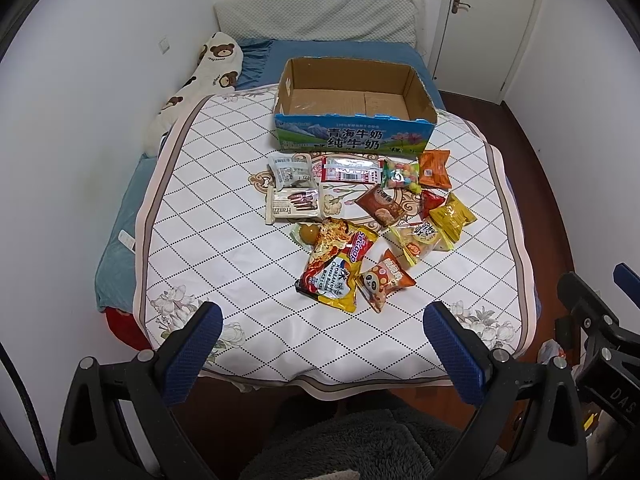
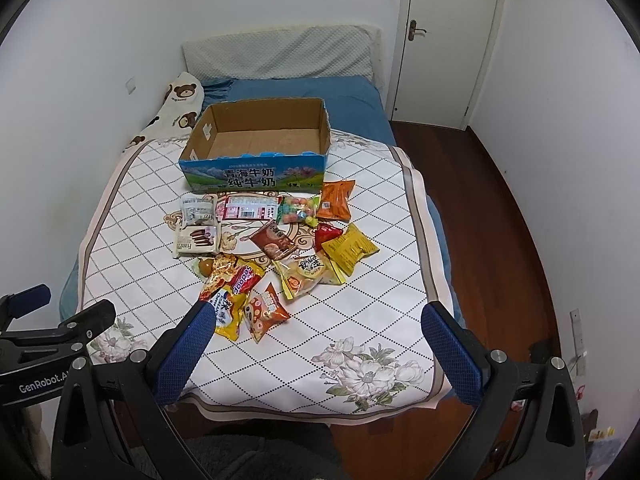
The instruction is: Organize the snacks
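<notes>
On the bed, a white diamond-patterned quilted cover (image 1: 240, 264) carries a scatter of foil and plastic snack packets (image 1: 372, 216), loosely grouped just in front of an open brown cardboard box with a blue printed front (image 1: 352, 136). Box interior: empty. Nothing has been sorted yet.

Left claw (image 1: 324, 344) and right claw (image 2: 320, 344) both hover at the near edge of the bed, spread wide, gripping nothing.

Handling judgement: the packets look light, soft and air-puffed, with slick film — likely to slide or crumple. The crimped end seams appear the safest hold. The nearest candidates are the yellow-and-red noodle packet (image 1: 340, 264) and the small orange panda-print pouch (image 1: 384, 282); the white rectangular wafer carton (image 1: 294, 206) looks stiffer and should take a grip across its narrow sides.

View differences: the right wrist view shows dark wood flooring (image 2: 492, 216) beside the bed and the left tool's body at lower left; the left wrist view shows the bear-print pillow (image 1: 200, 80) more fully.
</notes>
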`<state>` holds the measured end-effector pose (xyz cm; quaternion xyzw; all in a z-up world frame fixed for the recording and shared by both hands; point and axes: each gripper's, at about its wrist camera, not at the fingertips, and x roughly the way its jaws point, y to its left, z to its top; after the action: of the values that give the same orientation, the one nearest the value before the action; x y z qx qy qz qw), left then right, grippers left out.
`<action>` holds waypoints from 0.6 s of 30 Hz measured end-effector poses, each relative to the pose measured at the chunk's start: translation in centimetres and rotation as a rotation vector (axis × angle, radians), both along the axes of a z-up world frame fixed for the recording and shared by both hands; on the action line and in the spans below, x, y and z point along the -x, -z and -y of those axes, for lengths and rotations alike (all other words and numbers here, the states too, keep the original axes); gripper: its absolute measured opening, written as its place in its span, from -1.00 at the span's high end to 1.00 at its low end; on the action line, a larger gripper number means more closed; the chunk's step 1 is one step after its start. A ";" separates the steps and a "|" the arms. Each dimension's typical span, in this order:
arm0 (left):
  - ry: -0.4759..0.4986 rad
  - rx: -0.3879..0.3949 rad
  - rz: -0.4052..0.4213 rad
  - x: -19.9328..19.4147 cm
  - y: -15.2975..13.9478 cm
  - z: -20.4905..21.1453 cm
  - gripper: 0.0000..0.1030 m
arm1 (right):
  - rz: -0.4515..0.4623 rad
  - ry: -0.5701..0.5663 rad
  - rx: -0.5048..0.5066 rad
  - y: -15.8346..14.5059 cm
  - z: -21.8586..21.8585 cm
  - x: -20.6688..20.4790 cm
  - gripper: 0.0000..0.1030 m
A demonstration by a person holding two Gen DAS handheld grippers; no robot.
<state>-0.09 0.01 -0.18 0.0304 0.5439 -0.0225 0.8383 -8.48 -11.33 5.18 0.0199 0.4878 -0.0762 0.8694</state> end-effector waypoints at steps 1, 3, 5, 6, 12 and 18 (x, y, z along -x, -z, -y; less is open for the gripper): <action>0.001 -0.001 0.001 0.0 0.0 0.0 -1.00 | 0.000 0.001 0.000 0.0 0.0 -0.1 -1.00; -0.001 0.002 0.001 0.0 0.1 0.0 -1.00 | 0.000 0.000 0.000 -0.1 0.0 -0.1 -1.00; -0.001 0.001 0.000 0.1 0.1 0.1 -1.00 | 0.002 -0.001 0.001 0.0 0.2 -0.1 -1.00; 0.000 -0.001 0.001 0.1 0.1 0.2 -1.00 | 0.002 -0.001 0.002 0.0 0.2 -0.1 -1.00; 0.000 -0.001 0.001 0.1 0.0 0.3 -1.00 | -0.002 -0.001 -0.005 0.0 0.2 -0.1 -1.00; 0.000 -0.001 0.000 0.0 0.0 0.3 -1.00 | -0.007 -0.003 -0.002 0.2 0.0 0.1 -1.00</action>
<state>-0.13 -0.29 -0.21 0.0310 0.5439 -0.0222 0.8383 -8.62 -11.32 5.02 0.0198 0.4907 -0.0744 0.8679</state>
